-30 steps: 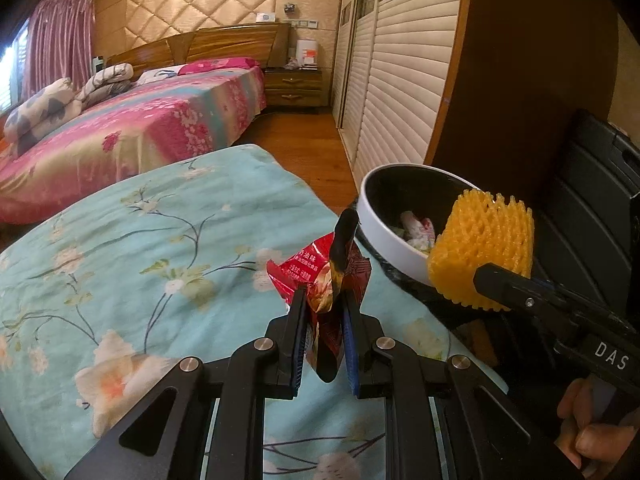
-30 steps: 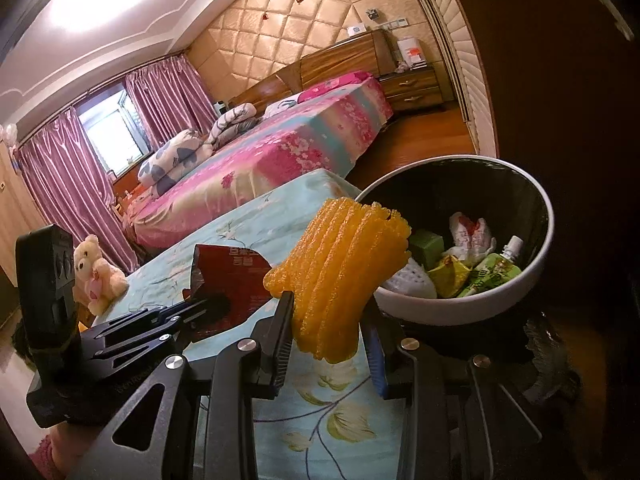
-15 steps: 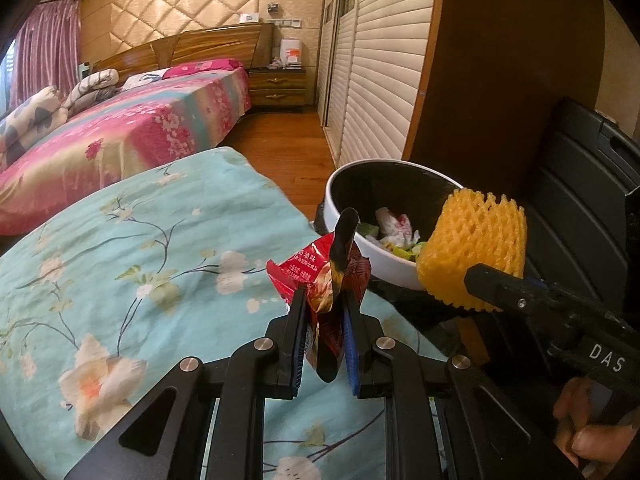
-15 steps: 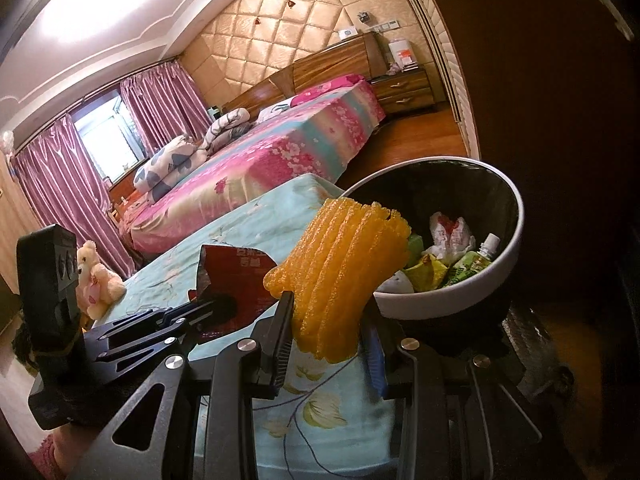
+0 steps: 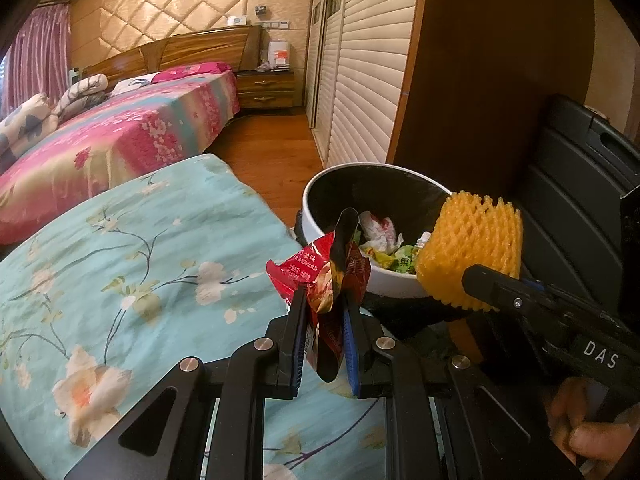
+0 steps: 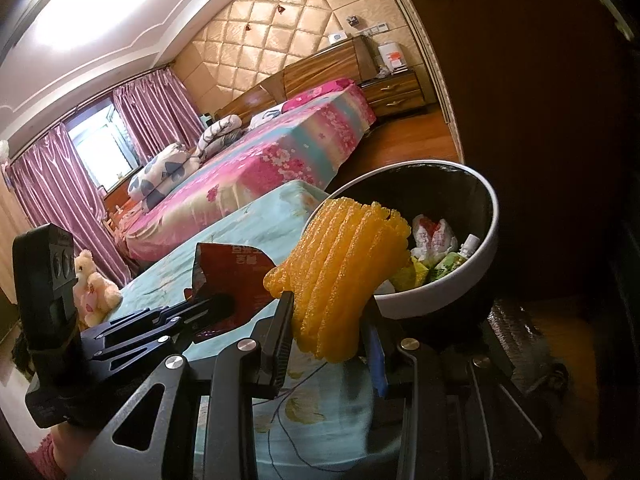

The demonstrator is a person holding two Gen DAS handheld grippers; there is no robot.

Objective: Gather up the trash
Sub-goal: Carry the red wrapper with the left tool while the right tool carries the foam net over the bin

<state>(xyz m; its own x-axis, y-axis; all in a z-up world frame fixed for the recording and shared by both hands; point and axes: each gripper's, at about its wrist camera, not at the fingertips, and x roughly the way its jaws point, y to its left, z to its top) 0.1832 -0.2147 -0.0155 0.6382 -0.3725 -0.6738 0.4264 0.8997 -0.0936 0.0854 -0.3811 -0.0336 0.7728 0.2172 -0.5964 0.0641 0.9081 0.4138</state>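
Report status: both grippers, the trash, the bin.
Left gripper shut on red wrapper. Right gripper shut on orange foam net. Both short of bin, partly filled. Nothing in the way.

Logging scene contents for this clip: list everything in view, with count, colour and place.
wrapper: one, red, in the left jaws
foam net: one, yellow, in the right jaws
bin: one, white rim, black inside, off the quilt's corner
trash: several pieces, white, green, yellow, inside the bin
quilt: one, teal floral, below both grippers
bed: one, pink floral cover, behind the quilt
nightstand: one, wooden, beside the bed
curtains: pink, at the window
teddy: one, cream, far side of the quilt
left gripper: black, shut on the wrapper
right gripper: black, shut on the foam net
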